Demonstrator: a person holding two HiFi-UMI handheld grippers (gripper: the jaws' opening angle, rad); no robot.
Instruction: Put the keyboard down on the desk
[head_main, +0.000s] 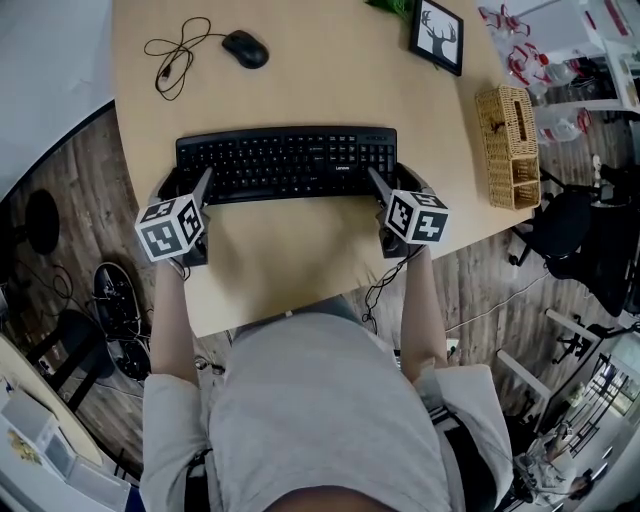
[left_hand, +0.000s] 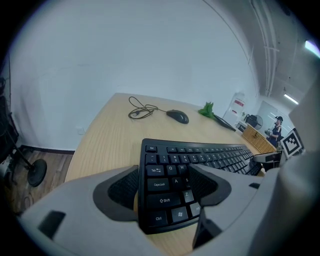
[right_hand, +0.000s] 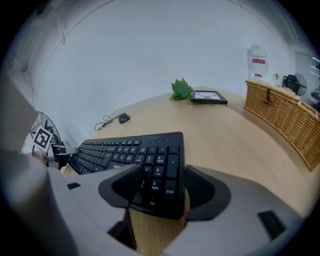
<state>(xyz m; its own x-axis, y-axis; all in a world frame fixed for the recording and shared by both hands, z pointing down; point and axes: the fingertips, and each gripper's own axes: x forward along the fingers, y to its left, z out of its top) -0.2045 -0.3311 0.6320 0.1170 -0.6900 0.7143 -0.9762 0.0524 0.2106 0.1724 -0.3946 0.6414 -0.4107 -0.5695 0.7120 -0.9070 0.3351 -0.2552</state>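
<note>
I hold the black keyboard (head_main: 287, 163) by both ends across the middle of the table (head_main: 300, 90), long side parallel to the near edge. Bare wood lies open in front of it and behind it, up to the mouse (head_main: 245, 48) and its coiled cable (head_main: 175, 55). The left hand-held gripper (head_main: 203, 185) sits at the table's curved left edge and the right hand-held gripper (head_main: 376, 183) is well short of the wicker basket (head_main: 508, 145). Both forearms reach forward and angle inward. The left gripper view shows its jaws closed on the Ctrl-and-Shift end. The right gripper view shows its jaws closed on the keypad end, with a green plant (right_hand: 181, 89) beside the picture frame (right_hand: 208, 96).
</note>
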